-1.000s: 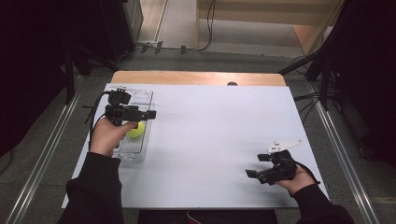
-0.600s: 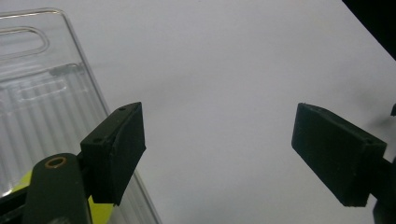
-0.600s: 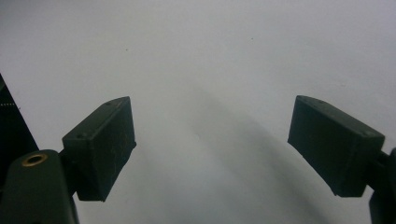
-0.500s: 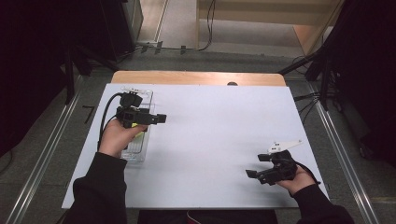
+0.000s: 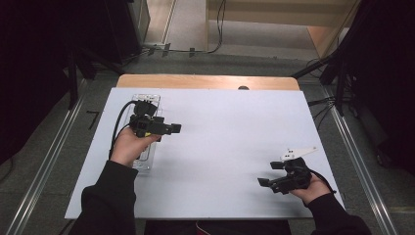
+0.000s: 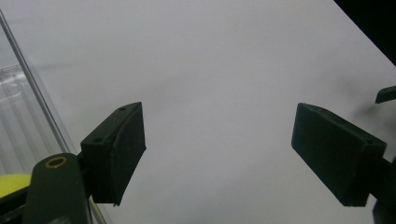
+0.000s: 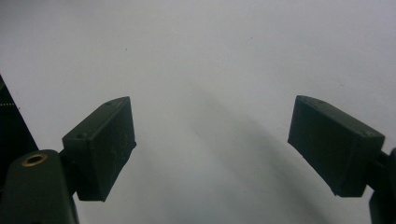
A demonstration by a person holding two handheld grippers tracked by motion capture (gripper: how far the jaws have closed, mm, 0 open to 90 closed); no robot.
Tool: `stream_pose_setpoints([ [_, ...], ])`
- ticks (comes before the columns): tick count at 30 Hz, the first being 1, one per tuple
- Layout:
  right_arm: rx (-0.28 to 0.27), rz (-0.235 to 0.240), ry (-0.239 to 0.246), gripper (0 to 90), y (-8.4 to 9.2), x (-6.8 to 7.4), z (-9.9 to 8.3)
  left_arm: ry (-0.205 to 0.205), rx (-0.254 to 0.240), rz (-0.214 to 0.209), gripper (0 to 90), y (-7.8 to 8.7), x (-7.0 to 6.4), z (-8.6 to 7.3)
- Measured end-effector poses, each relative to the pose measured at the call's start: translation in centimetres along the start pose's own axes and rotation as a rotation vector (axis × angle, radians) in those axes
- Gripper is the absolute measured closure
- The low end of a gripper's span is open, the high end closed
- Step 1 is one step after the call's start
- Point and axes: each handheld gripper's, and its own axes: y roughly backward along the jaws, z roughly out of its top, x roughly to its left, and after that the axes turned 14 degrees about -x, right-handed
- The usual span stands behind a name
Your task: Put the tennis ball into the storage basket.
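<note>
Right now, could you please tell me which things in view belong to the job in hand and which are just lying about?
In the job:
- clear plastic tray at the table's left edge
- yellow-green object in that tray
- left hand-held gripper, jaws apart, nothing between them

Just lying about:
- right hand-held gripper, jaws apart over bare white table
- small dark object at the far edge

Black long sleeves, black left hand-held gripper w/ looped cable, right hand-held gripper (pale plate on top)
</note>
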Motion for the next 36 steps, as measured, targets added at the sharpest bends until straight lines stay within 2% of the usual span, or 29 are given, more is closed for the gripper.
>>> stream_pose_setpoints([
  [3,-0.002,-0.001,-0.002,12.9,0.0,0.0,0.0,-0.003,0.0,-0.01,18.5,-0.1,-0.2,-0.3],
  [5,-0.002,-0.001,-0.003,12.9,0.0,0.0,0.0,-0.023,0.005,-0.013,18.5,-0.3,-0.3,-0.4],
  [9,-0.002,-0.002,-0.002,12.9,0.0,0.0,0.0,-0.019,0.002,-0.042,18.5,-0.3,-0.5,-0.6],
  [22,-0.002,-0.003,-0.002,12.9,0.0,0.0,0.0,-0.054,-0.003,-0.061,18.5,0.3,-1.2,-2.3],
  [36,-0.001,-0.002,-0.001,12.9,0.0,0.0,0.0,-0.071,-0.008,-0.072,18.5,0.5,-1.7,-3.9],
])
